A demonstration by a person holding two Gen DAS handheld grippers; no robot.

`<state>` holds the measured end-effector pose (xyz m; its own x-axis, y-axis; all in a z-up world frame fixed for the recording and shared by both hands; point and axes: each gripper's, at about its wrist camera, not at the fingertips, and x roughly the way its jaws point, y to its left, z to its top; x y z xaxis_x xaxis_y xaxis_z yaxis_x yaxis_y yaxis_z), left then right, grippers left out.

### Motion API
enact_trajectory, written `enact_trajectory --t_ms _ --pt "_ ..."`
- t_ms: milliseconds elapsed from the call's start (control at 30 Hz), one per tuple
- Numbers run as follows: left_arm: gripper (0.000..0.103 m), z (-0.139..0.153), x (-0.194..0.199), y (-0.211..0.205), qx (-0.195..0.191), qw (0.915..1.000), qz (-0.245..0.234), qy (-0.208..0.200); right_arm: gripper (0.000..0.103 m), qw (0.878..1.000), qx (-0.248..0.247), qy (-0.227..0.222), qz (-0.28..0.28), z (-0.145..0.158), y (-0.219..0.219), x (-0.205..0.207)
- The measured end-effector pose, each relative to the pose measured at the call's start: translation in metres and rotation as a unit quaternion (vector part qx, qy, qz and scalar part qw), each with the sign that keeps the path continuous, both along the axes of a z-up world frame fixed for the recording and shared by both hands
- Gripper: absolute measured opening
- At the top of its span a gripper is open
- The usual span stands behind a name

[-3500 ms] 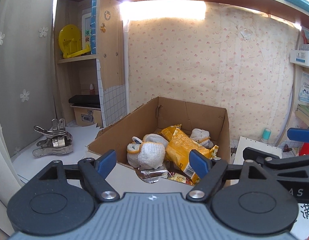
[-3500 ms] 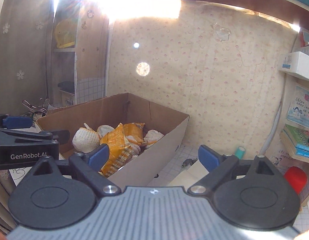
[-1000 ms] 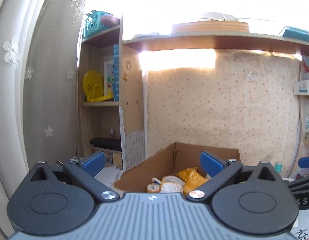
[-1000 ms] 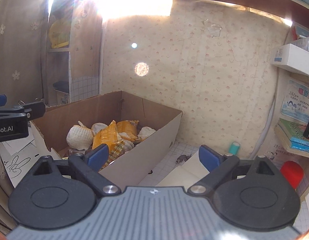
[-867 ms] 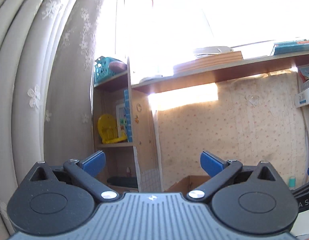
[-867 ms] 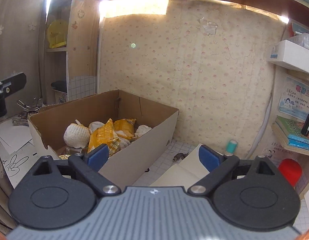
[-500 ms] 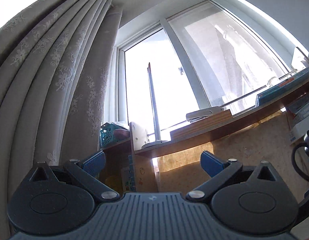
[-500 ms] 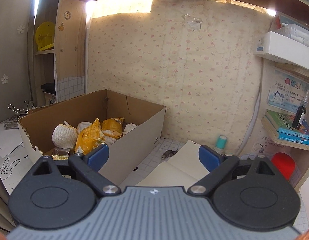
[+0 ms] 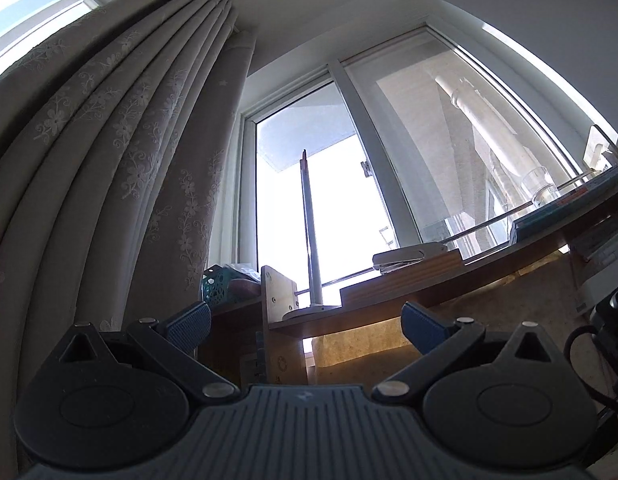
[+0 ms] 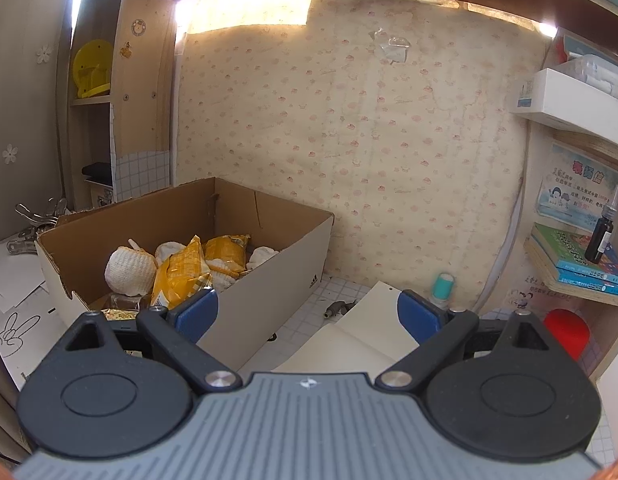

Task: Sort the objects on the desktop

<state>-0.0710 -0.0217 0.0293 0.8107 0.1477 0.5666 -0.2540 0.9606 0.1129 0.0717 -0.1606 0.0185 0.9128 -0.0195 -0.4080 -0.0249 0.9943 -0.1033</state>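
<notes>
An open cardboard box [image 10: 269, 280] stands on the desk in the right wrist view. It holds yellow snack bags [image 10: 185, 272] and rolled white gloves [image 10: 129, 270]. My right gripper [image 10: 307, 312] hovers in front of the box's near corner, open, with nothing between its blue pads. A white notebook [image 10: 361, 340] lies just ahead of it. My left gripper [image 9: 307, 322] is tilted upward toward the window and the top shelf [image 9: 429, 280]; it is open and empty. The desk is out of sight in the left wrist view.
Metal clips [image 10: 37, 220] and loose papers [image 10: 13, 284] lie left of the box. A teal-capped tube [image 10: 443, 286], a small dark object [image 10: 337, 308] and a red item [image 10: 565, 334] sit to the right. Books and a dark bottle [image 10: 601, 236] fill the right shelf. A curtain [image 9: 109, 180] hangs at left.
My left gripper has swung upward from the box and desk to face the window and ceiling. The right wrist view has shifted slightly, so the box sits a little further left.
</notes>
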Motion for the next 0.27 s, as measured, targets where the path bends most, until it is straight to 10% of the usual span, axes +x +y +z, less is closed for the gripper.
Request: enact_trajectory --t_ms 267 --pt "0.103 0.005 0.034 0.008 -0.021 0.9914 -0.019 0.128 0.094 1.0 0.001 0.002 -0.005 0.0 -0.001 0.0"
